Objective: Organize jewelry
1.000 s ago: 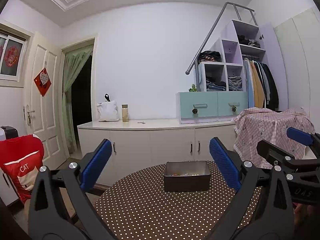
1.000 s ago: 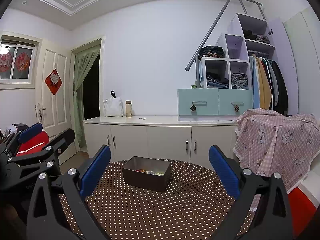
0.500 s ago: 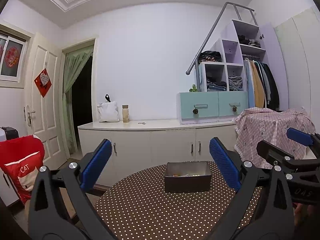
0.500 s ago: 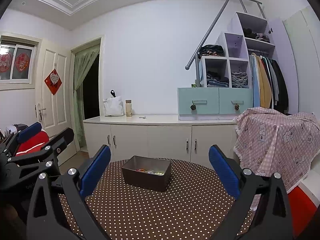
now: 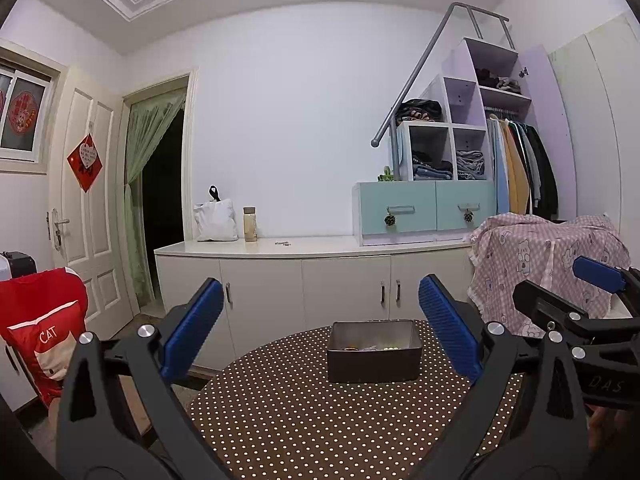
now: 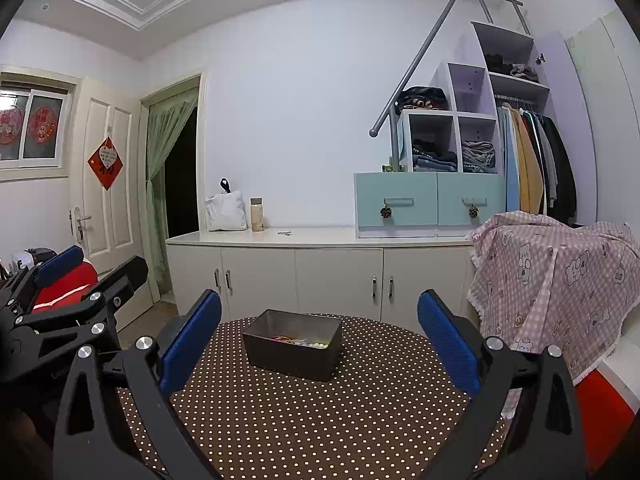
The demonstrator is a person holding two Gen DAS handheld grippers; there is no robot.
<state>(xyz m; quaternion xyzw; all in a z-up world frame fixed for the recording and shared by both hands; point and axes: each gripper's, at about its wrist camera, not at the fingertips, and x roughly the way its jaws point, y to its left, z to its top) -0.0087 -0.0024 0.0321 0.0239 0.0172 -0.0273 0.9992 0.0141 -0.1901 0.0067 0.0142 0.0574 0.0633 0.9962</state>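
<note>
A dark metal box [image 5: 374,358] [image 6: 293,345] sits on a round table with a brown polka-dot cloth [image 5: 320,416] [image 6: 320,412]. Inside it lie small jewelry pieces [image 6: 300,341]: a red loop and pale green beads, only partly visible over the rim. My left gripper [image 5: 320,328] hovers open above the near part of the table, short of the box, nothing between its blue pads. My right gripper [image 6: 320,328] is open too, the box ahead and slightly left of its centre. Each gripper shows at the edge of the other's view.
A long white cabinet [image 5: 304,280] runs behind the table, carrying a white bag, a jar and teal drawers [image 5: 424,212]. A pink checked cloth [image 6: 560,280] drapes something at the right. A red-covered chair [image 5: 40,328] stands at the left near a door.
Hardly anything has moved; the left wrist view has crept very slightly, and both grippers stay open in the same places.
</note>
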